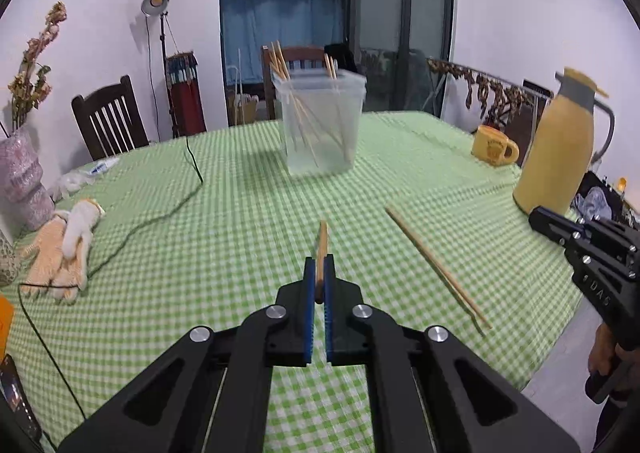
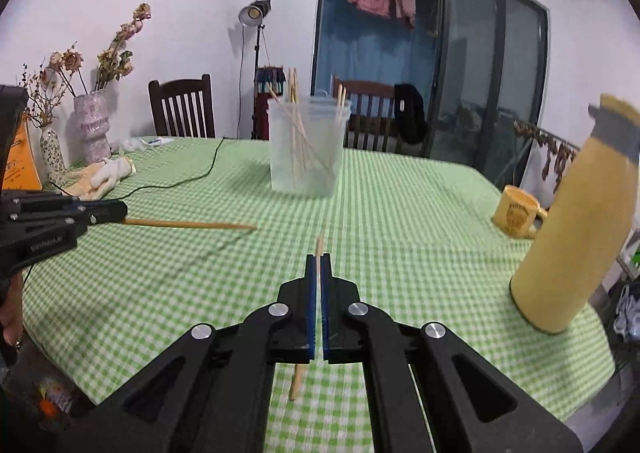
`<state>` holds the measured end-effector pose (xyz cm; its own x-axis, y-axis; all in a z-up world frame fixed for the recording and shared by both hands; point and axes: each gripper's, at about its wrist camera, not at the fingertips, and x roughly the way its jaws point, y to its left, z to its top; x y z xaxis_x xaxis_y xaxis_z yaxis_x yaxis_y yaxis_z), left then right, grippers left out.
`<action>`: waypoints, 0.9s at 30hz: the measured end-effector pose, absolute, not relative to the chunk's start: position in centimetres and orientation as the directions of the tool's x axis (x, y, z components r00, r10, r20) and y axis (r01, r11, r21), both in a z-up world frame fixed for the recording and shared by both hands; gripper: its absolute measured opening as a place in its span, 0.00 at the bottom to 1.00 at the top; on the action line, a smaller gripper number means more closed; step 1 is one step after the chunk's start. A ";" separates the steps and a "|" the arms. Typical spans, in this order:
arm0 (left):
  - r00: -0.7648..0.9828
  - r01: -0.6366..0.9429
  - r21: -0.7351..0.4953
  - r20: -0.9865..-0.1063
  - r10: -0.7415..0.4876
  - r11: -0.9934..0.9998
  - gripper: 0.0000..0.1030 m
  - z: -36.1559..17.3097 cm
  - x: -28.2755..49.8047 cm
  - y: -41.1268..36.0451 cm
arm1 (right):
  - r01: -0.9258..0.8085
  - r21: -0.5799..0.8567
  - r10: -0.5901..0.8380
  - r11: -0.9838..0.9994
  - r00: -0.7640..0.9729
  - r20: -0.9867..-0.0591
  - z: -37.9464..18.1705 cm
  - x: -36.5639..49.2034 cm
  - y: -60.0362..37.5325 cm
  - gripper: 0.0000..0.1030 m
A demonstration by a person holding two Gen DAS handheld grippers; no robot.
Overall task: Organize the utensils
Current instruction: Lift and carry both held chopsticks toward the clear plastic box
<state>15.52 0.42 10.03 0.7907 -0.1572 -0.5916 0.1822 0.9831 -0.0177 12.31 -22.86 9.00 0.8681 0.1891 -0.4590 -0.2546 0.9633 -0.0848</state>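
My left gripper (image 1: 319,265) is shut on a wooden chopstick (image 1: 322,243) that pokes out ahead of the blue pads, held above the green checked tablecloth (image 1: 240,213). In the right wrist view the left gripper (image 2: 120,213) comes in from the left, its chopstick (image 2: 192,224) pointing right. My right gripper (image 2: 319,263) is shut on a thin chopstick (image 2: 319,249); a thicker wooden end (image 2: 296,381) shows below its jaws. A clear plastic tub (image 1: 322,125) (image 2: 306,149) with several chopsticks stands ahead of both. More chopsticks (image 1: 436,267) lie on the cloth beside the right gripper (image 1: 536,219).
A yellow thermos (image 1: 556,157) (image 2: 576,237) and a yellow mug (image 1: 494,145) (image 2: 516,213) stand near the table's right edge. Gloves (image 1: 64,249), a black cable (image 1: 160,213) and a vase (image 1: 22,181) occupy the left side. Wooden chairs (image 1: 108,121) stand behind the table.
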 end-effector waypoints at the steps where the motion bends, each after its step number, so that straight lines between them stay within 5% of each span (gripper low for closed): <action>1: 0.800 0.181 -0.016 -0.580 -0.157 0.983 0.01 10.7 15.4 0.7 | -0.251 -0.076 0.188 0.965 0.865 -0.466 8.8 12.5 -23.2 0.02; 5: 0.804 0.185 -0.025 -0.571 -0.166 0.982 0.01 11.5 15.2 1.3 | -0.272 -0.010 0.222 0.962 0.806 -0.548 5.4 13.1 -24.3 0.05; 6: 0.804 0.183 -0.023 -0.571 -0.163 0.983 0.01 11.5 15.2 1.4 | -0.278 0.013 0.235 0.960 0.783 -0.575 3.7 13.2 -24.7 0.21; 7: 0.802 0.182 -0.023 -0.575 -0.162 0.983 0.01 11.4 15.3 1.5 | -0.271 0.018 0.229 0.962 0.774 -0.590 2.7 13.2 -24.9 0.53; 8: 0.802 0.177 -0.028 -0.576 -0.161 0.984 0.01 11.4 15.5 1.6 | -0.262 0.021 0.222 0.965 0.768 -0.601 1.4 13.1 -25.1 0.62; 10: 0.802 0.178 -0.029 -0.575 -0.162 0.984 0.00 11.4 15.6 1.6 | -0.251 0.030 0.214 0.968 0.751 -0.625 -0.5 13.4 -25.1 0.58; 13: 0.803 0.178 -0.033 -0.573 -0.164 0.984 0.00 11.5 15.7 1.5 | -0.244 0.013 0.193 0.970 0.731 -0.654 -1.8 14.0 -24.4 0.33; 18: 0.808 0.170 -0.030 -0.568 -0.157 0.985 0.00 11.7 15.6 1.5 | -0.231 -0.024 0.164 0.973 0.758 -0.631 -2.3 13.1 -23.5 0.25; 21: 0.812 0.170 -0.028 -0.563 -0.156 0.985 0.00 12.0 15.5 1.6 | -0.258 -0.041 0.174 0.965 0.751 -0.637 -2.1 12.8 -22.9 0.05; 27: 0.814 0.181 -0.005 -0.560 -0.153 0.983 0.00 12.9 15.7 1.5 | -0.293 -0.044 0.210 0.955 0.776 -0.595 1.9 13.0 -22.5 0.05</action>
